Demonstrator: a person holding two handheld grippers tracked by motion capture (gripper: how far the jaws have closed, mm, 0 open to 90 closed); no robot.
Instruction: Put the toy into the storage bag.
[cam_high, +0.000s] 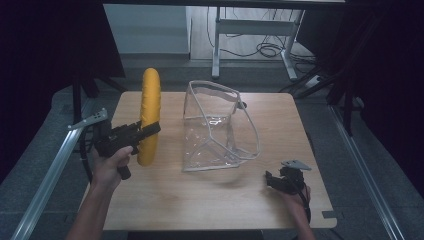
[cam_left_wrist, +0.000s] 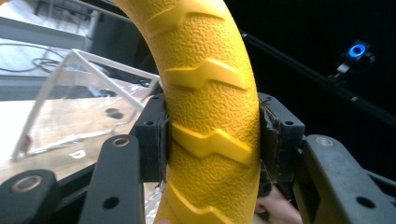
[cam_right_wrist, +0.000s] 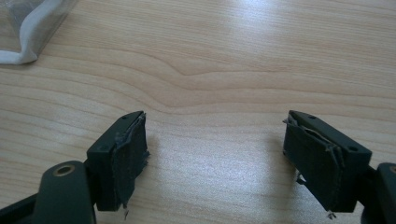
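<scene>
The left hand-held gripper (cam_high: 150, 131) clamps the yellow ring (cam_high: 150, 116) upright beside the clear bag (cam_high: 217, 127); the right hand-held gripper's (cam_right_wrist: 215, 158) jaws stand apart over the tabletop (cam_high: 200, 200).

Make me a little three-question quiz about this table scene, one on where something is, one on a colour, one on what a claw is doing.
1. Where does the clear bag stand?
A. near the middle of the table
B. on the floor
C. in the person's right hand

2. What colour is the ring with raised treads?
A. blue
B. yellow
C. white

3. How does the right claw stand?
A. shut on the bag
B. shut on the ring
C. open, with nothing between its jaws

Answers:
1. A, the high view shows the bag upright on the wooden top, between the two hands.
2. B, the ring is yellow in the high view and in the left gripper view.
3. C, the right gripper view shows bare wood between its spread pads; it is the left claw that clamps the ring.
</scene>
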